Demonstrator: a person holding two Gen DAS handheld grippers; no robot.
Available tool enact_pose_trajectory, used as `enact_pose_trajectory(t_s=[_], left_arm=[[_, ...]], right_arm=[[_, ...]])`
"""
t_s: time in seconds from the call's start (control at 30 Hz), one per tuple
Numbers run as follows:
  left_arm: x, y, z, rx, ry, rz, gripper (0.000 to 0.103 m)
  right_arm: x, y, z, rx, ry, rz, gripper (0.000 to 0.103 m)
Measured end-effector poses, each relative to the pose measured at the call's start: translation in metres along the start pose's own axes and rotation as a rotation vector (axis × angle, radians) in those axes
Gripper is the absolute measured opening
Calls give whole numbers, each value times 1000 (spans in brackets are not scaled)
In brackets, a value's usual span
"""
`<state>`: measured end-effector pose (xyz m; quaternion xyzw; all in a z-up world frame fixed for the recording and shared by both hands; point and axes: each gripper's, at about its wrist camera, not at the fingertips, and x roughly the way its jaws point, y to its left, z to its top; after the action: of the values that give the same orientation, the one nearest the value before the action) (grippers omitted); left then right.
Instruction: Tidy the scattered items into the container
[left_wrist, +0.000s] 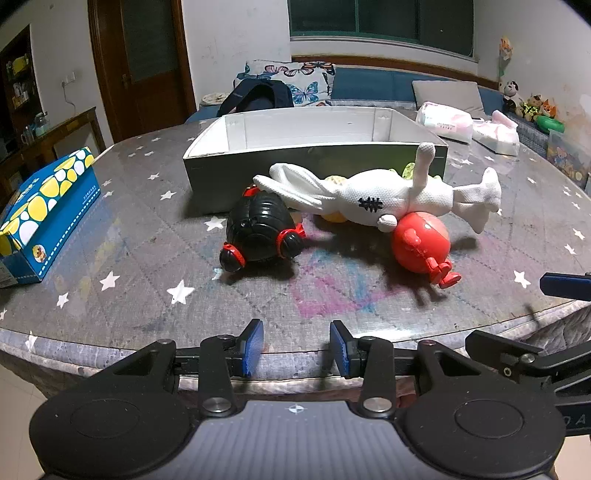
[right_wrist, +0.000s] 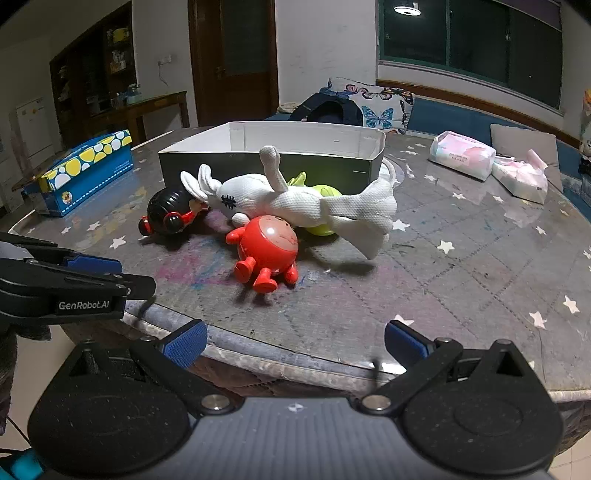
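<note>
An open white-lined box (left_wrist: 295, 127) (right_wrist: 295, 138) stands at the back of the table. In front of it lie a white plush rabbit (left_wrist: 391, 195) (right_wrist: 295, 199), a black and red round toy (left_wrist: 258, 229) (right_wrist: 168, 214), a red round toy with feet (left_wrist: 421, 240) (right_wrist: 267, 247) and a yellow-green toy (right_wrist: 325, 210), partly hidden under the rabbit. My left gripper (left_wrist: 296, 349) is open and empty at the table's near edge. My right gripper (right_wrist: 295, 345) is open wide and empty, also at the near edge, in front of the red toy.
A blue and yellow tissue box (left_wrist: 44, 214) (right_wrist: 85, 170) sits at the left of the table. Two soft tissue packs (left_wrist: 443, 122) (right_wrist: 461, 153) lie at the back right. A sofa with cushions (left_wrist: 288, 81) stands behind the table.
</note>
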<state>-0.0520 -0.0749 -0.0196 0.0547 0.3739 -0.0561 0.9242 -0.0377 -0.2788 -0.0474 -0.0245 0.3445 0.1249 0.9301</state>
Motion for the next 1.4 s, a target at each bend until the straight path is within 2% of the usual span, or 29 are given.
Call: enact_pose_trajectory(t_s=[1.4], left_arm=[[-7,-12,6,30,-29,-28,42]], right_arm=[[4,2,2,-8,6,5,103]])
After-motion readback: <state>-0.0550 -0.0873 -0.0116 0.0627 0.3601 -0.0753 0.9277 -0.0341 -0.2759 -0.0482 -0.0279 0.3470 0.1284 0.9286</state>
